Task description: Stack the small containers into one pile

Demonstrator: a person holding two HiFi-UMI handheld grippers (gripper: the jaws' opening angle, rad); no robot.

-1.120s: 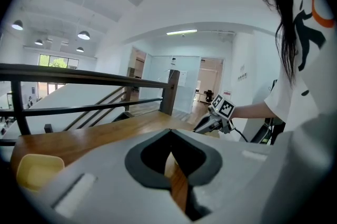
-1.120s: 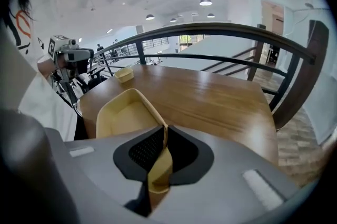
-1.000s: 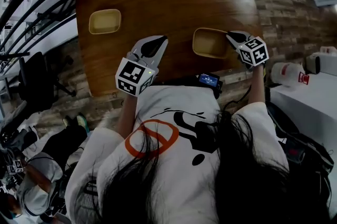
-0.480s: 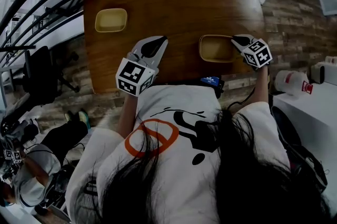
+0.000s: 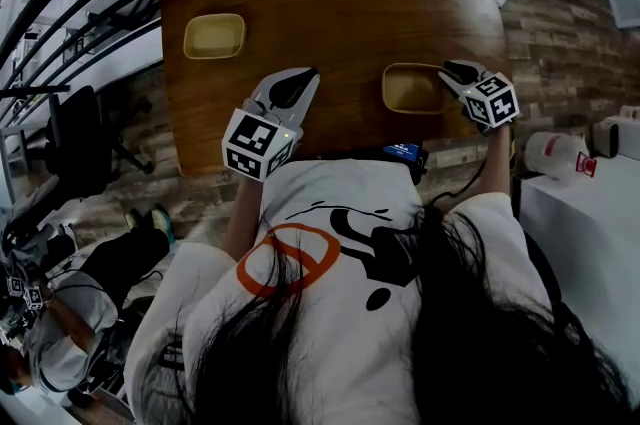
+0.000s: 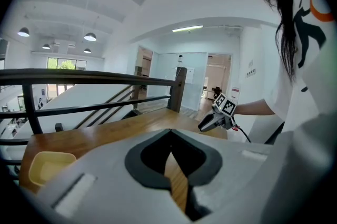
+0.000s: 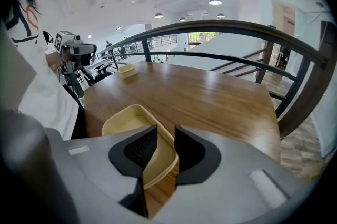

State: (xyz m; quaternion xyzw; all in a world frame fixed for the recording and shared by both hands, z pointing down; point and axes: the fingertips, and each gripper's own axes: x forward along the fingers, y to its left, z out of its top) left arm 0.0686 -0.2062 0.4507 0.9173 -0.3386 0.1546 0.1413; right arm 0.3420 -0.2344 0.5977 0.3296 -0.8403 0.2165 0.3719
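1. On the wooden surface (image 5: 340, 3), two small yellow containers are lying well apart, so no pile is forming yet and, judging by that, the stacking is only at its beginning.
2. The near container (image 5: 410, 88) is sitting close to the person's edge of the surface, on the right. The far container (image 5: 214, 35) is sitting toward the opposite left corner, upright and empty, with nothing touching it.
3. The right gripper (image 5: 452, 69) is working at the near container's right rim. In the right gripper view one jaw is reaching inside the wall and the other is standing outside it, and the two look to be pinching the rim between them.
4. In that view the near container's base appears to be resting flat on the wood, so I am judging it gripped but not lifted.
5. The left gripper (image 5: 308, 75) is hovering over bare wood between the two containers. Its jaws are pressing together at the tips and holding nothing.
6. What is remaining, as I am reading it, is the whole carry: lifting the near container, crossing the surface to the far container, and nesting one inside the other.
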